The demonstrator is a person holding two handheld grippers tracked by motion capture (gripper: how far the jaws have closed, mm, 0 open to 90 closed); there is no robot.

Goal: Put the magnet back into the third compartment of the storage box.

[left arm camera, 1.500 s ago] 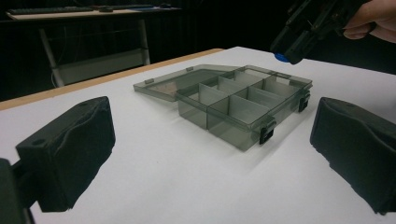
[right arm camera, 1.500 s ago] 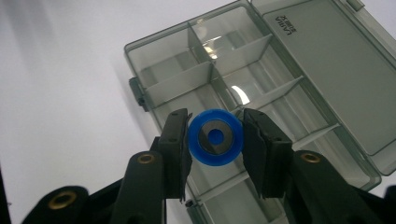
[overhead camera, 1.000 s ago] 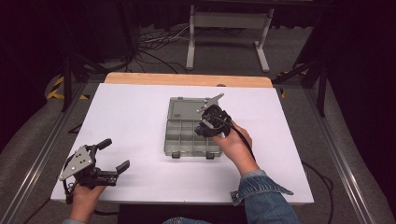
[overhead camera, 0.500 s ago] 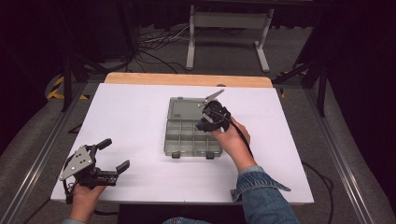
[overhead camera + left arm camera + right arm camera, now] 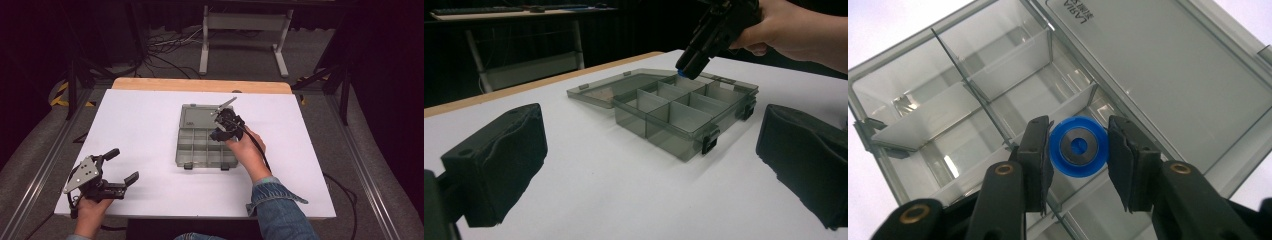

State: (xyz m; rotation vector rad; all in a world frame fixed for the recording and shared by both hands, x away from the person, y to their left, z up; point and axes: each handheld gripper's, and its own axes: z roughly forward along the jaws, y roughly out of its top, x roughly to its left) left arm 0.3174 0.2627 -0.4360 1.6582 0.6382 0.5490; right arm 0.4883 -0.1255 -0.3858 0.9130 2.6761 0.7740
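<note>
Hovering over the organizer box (image 5: 998,100), right gripper (image 5: 1079,150) clasps blue wheel (image 5: 1078,146).

Left tongs (image 5: 119,169) spread wide; right tongs (image 5: 1078,150) clamped.

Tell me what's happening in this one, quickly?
A person at a white table works with hand-held tongs. The right tongs grip a small blue wheel by its rim and hold it above the open box, over a compartment near the lid hinge. The lid lies flat on the table behind the box. The compartments that can be seen look empty. The left tongs sit open near the table's front left corner, holding nothing, apart from the box.
</note>
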